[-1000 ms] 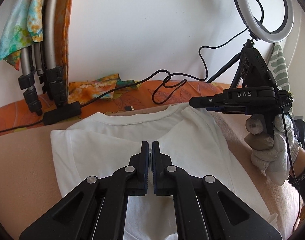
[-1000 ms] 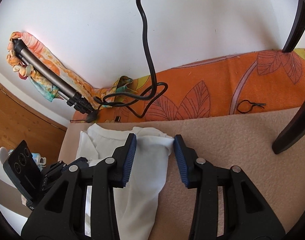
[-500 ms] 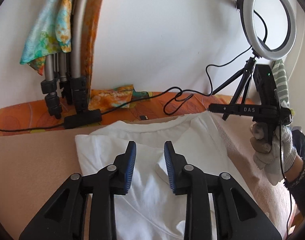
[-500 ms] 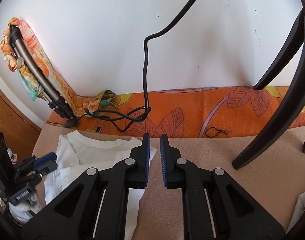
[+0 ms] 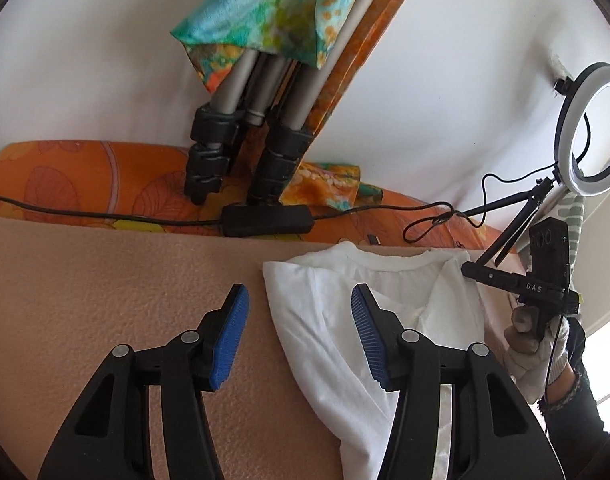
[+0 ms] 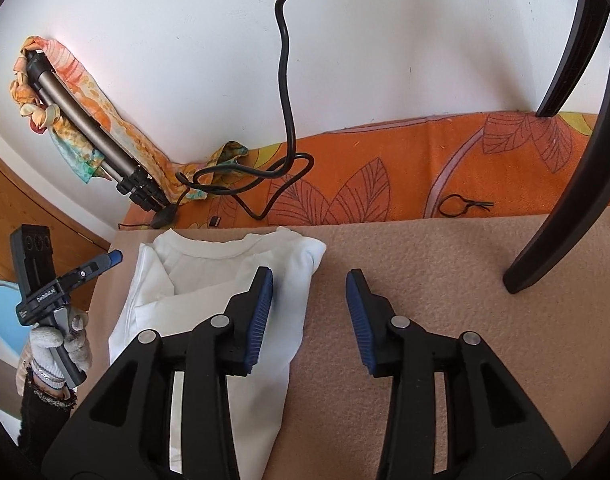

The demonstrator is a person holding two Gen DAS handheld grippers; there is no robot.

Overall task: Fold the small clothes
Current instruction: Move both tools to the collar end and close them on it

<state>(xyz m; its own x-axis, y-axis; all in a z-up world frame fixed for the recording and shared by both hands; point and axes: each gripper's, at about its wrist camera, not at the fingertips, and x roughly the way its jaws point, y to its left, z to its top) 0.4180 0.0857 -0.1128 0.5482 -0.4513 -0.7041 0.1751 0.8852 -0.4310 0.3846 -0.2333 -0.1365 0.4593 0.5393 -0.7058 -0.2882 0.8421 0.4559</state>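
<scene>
Left wrist view: left gripper (image 5: 297, 326) jaws spread wide, holding nothing, straddling the left folded edge of the white shirt (image 5: 369, 320), which lies collar toward the wall on the beige blanket (image 5: 105, 300). Right wrist view: right gripper (image 6: 309, 306) also wide open and empty, left finger over the shirt's right folded edge. Both sides look folded in, so the lengthwise step seems done. Next likely calls for gripping one end, collar or hem, and folding the shirt across.

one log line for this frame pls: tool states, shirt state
left tool: open, empty | right tool: open, empty | white shirt: both sides folded in, flat on beige blanket, collar toward wall
</scene>
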